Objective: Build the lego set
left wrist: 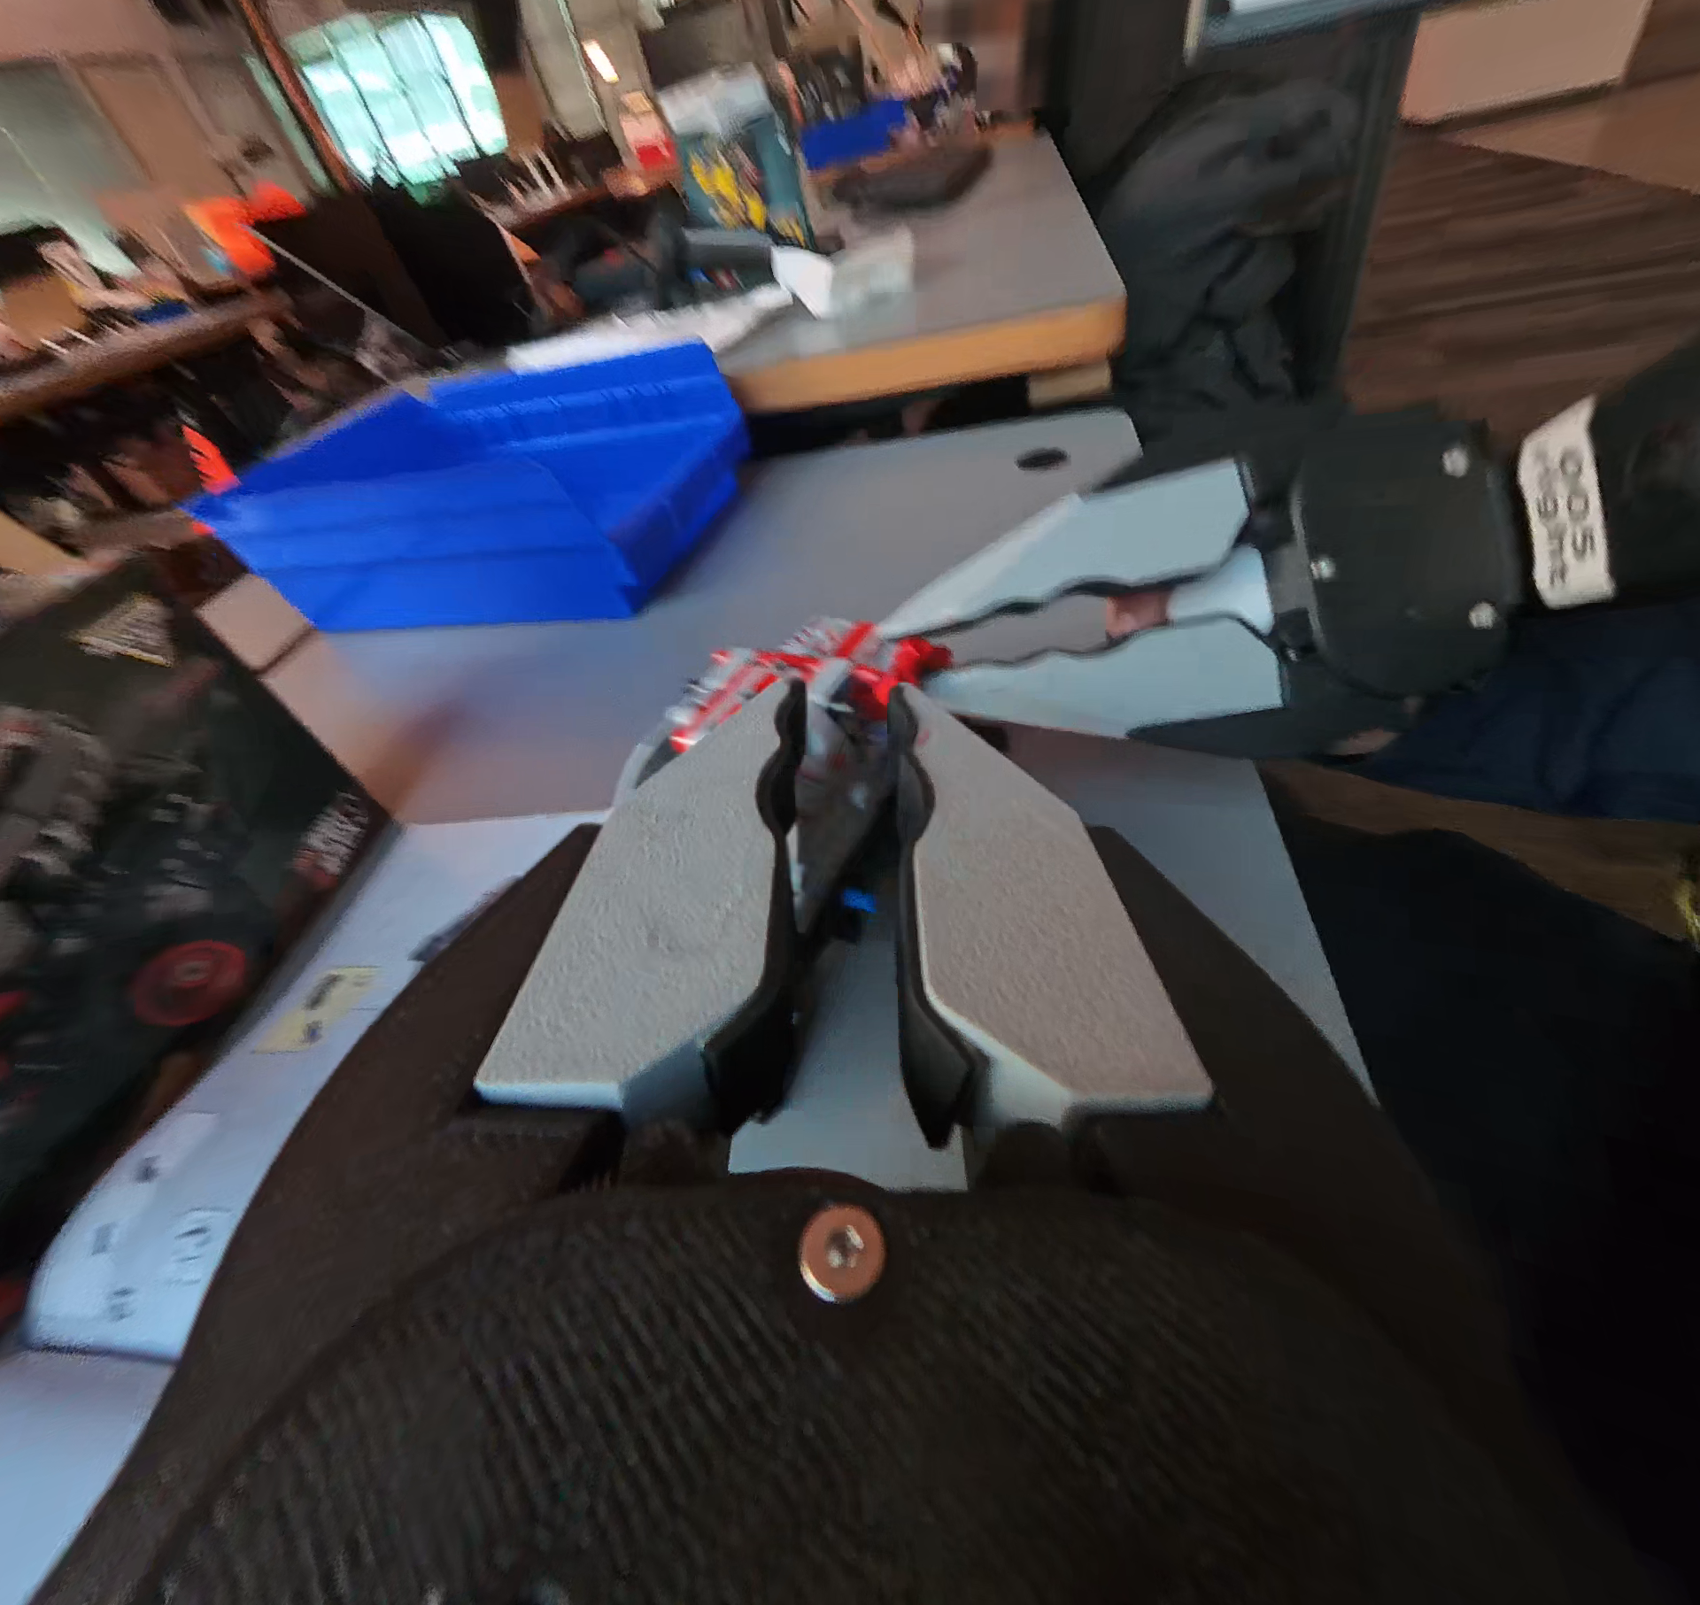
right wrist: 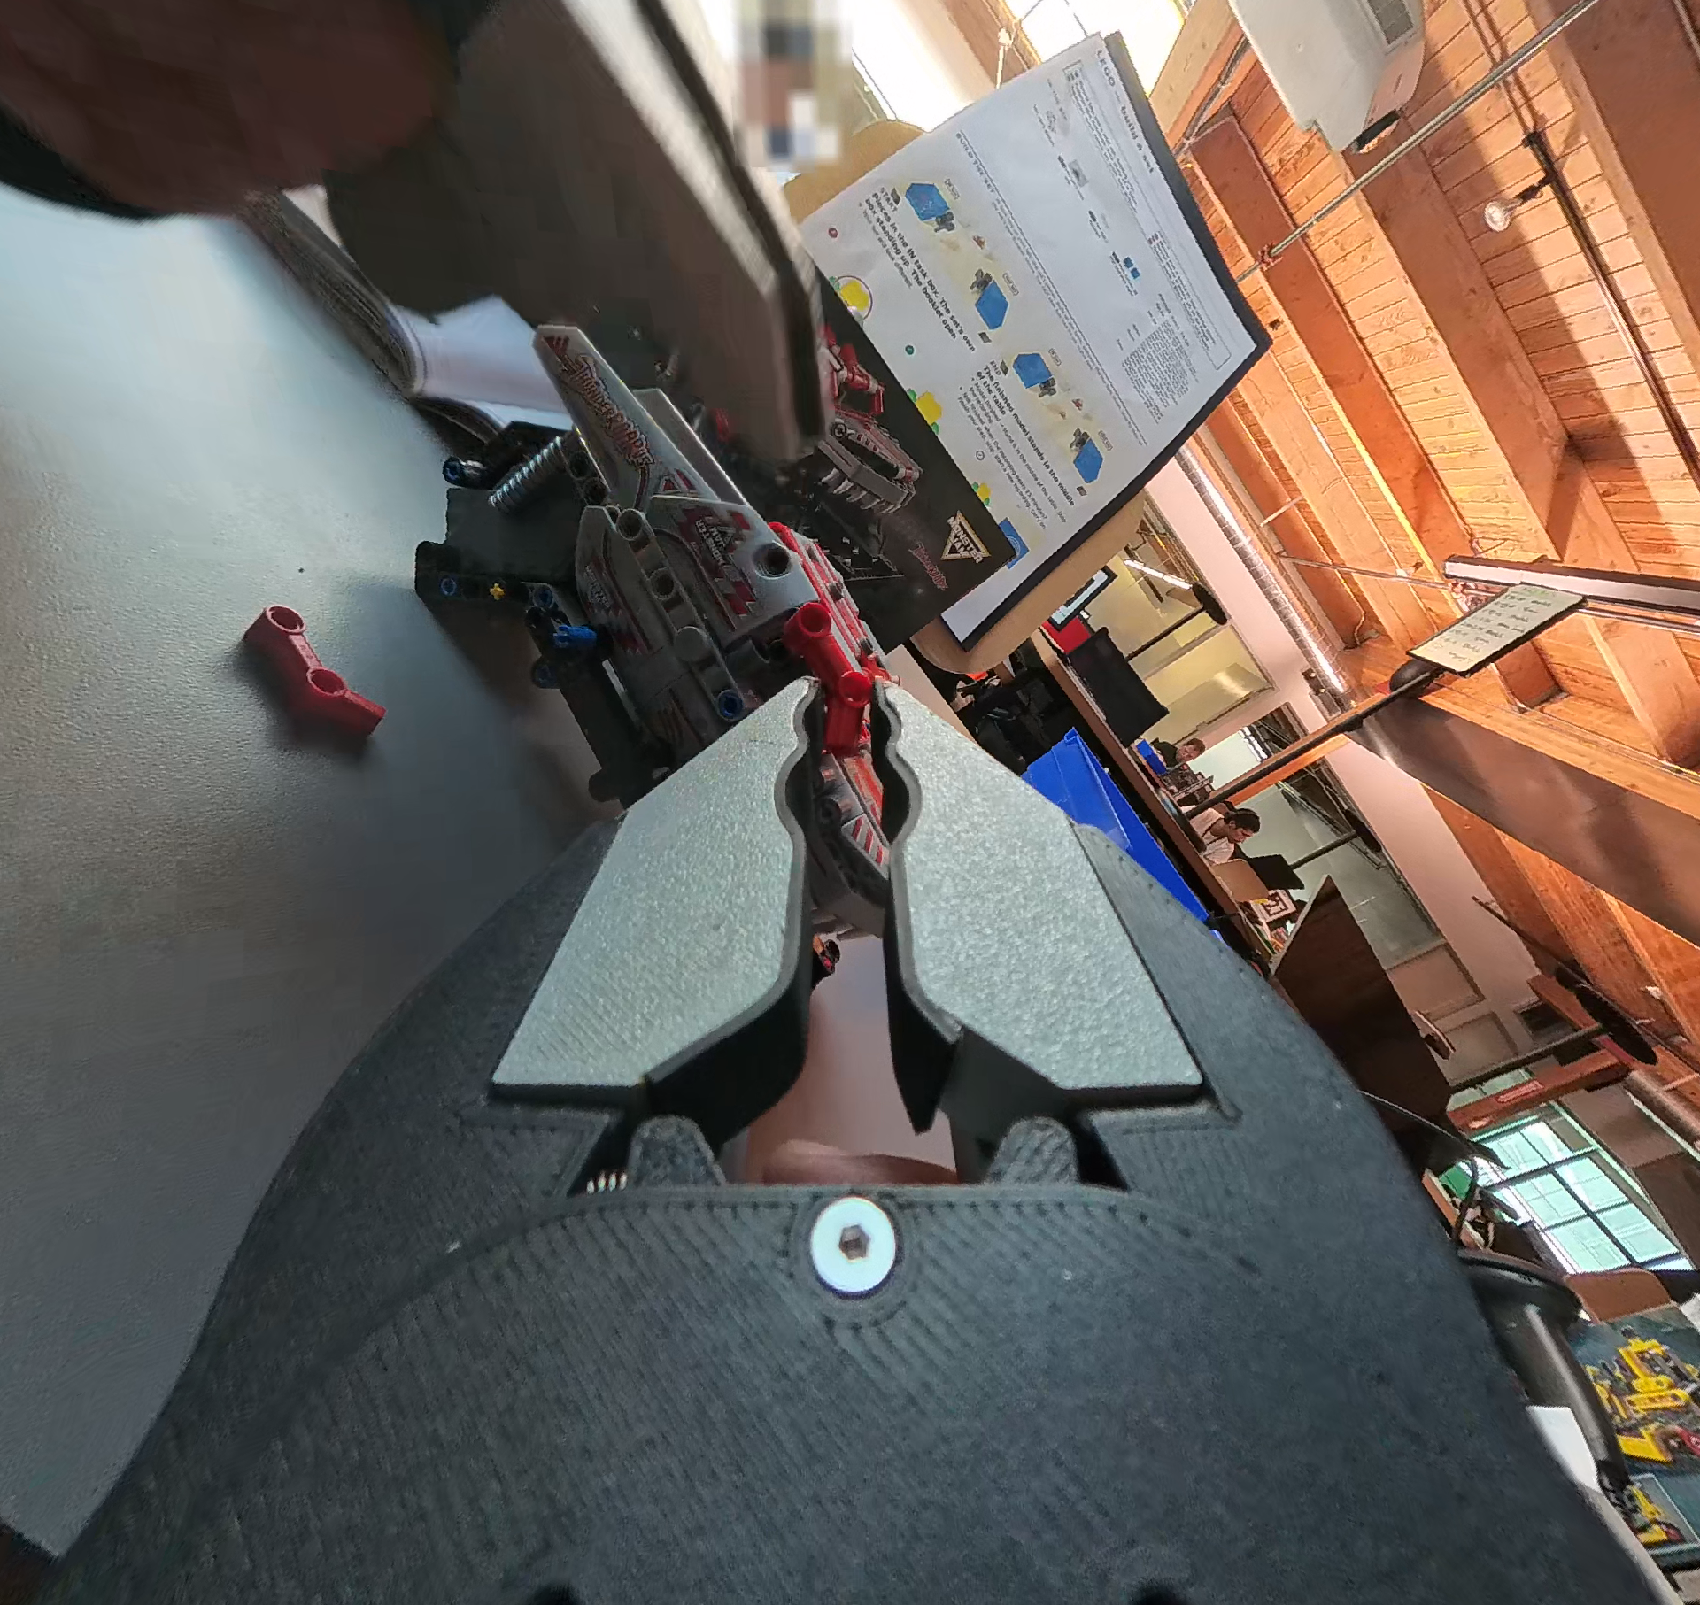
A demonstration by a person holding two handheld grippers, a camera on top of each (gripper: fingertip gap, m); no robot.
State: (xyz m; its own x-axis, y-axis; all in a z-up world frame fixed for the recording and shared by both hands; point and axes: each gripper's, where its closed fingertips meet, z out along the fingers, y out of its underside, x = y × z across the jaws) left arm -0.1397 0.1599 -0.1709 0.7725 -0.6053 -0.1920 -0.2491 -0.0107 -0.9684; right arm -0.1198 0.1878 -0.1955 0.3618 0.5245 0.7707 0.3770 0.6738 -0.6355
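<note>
A partly built lego model (right wrist: 662,567) in grey, white, red and black is held over the grey table (right wrist: 138,457). My right gripper (right wrist: 851,696) is shut on a red connector part (right wrist: 832,659) at the model's near end. In the left wrist view my left gripper (left wrist: 846,705) is shut on the model (left wrist: 782,678), whose body runs down between the fingers. The right gripper (left wrist: 920,655) comes in from the right and meets the model at its red end. A loose red two-hole piece (right wrist: 313,673) lies on the table left of the model.
Blue bins (left wrist: 497,494) stand at the table's far left. The dark lego box (left wrist: 138,825) stands at the left, also in the right wrist view (right wrist: 883,494). An open booklet (right wrist: 432,356) lies behind the model. An instruction screen (right wrist: 1039,301) stands beyond. Another table (left wrist: 966,292) is behind. Spacing between my two grippers at the tips: around 5 cm.
</note>
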